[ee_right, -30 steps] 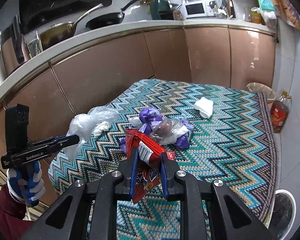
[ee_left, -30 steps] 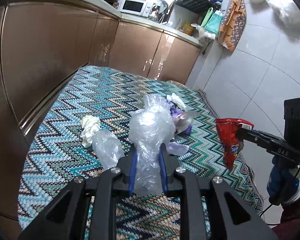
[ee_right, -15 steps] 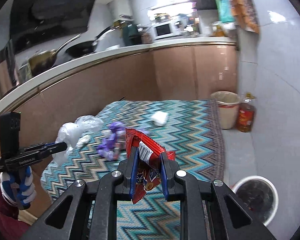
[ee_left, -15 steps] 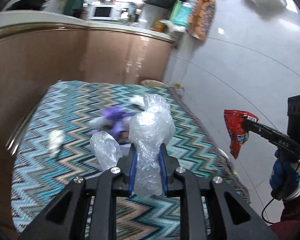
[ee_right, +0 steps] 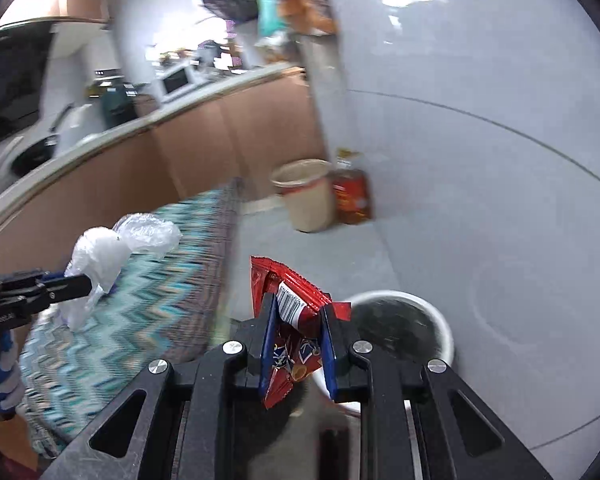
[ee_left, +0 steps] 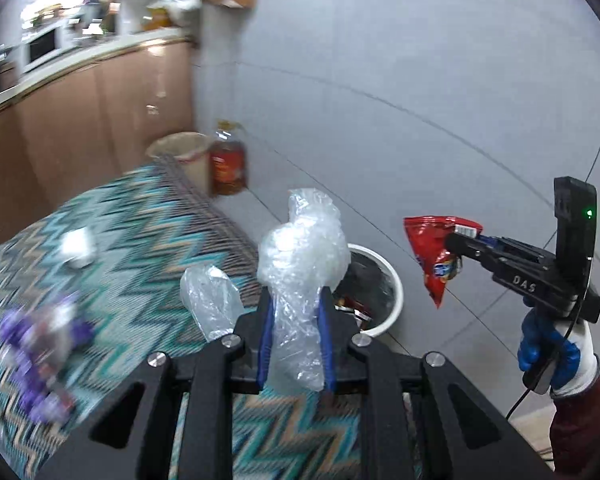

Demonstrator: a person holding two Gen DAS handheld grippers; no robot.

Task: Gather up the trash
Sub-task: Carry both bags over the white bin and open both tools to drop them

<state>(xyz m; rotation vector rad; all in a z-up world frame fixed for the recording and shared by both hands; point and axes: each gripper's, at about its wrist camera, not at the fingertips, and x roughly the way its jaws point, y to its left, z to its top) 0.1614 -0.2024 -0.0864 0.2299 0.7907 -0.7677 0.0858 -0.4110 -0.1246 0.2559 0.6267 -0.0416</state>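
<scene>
My left gripper [ee_left: 296,300] is shut on a crumpled clear plastic bag [ee_left: 304,248], which stands up between the blue pads; the bag also shows at the left of the right wrist view [ee_right: 100,256]. My right gripper [ee_right: 298,308] is shut on a red snack packet [ee_right: 296,308], also visible hanging from that gripper at the right of the left wrist view [ee_left: 436,256]. A white round bin [ee_right: 440,320] with a dark liner stands on the floor just ahead of both grippers, beside the rug's edge [ee_left: 392,284]. Purple wrappers [ee_left: 40,344] and a white tissue [ee_left: 76,244] lie blurred on the rug.
A zigzag teal rug [ee_left: 140,240] covers the floor at left. A beige waste basket [ee_right: 308,196] and an oil bottle [ee_right: 352,196] stand by the brown cabinets [ee_right: 220,144]. Grey tiled floor [ee_right: 480,200] spreads to the right. A gloved hand [ee_left: 548,356] holds the right gripper.
Both grippers have swung right, away from the rug's middle toward the tiled floor. The white bin has come into view ahead of them. Each keeps its hold on its piece of trash.
</scene>
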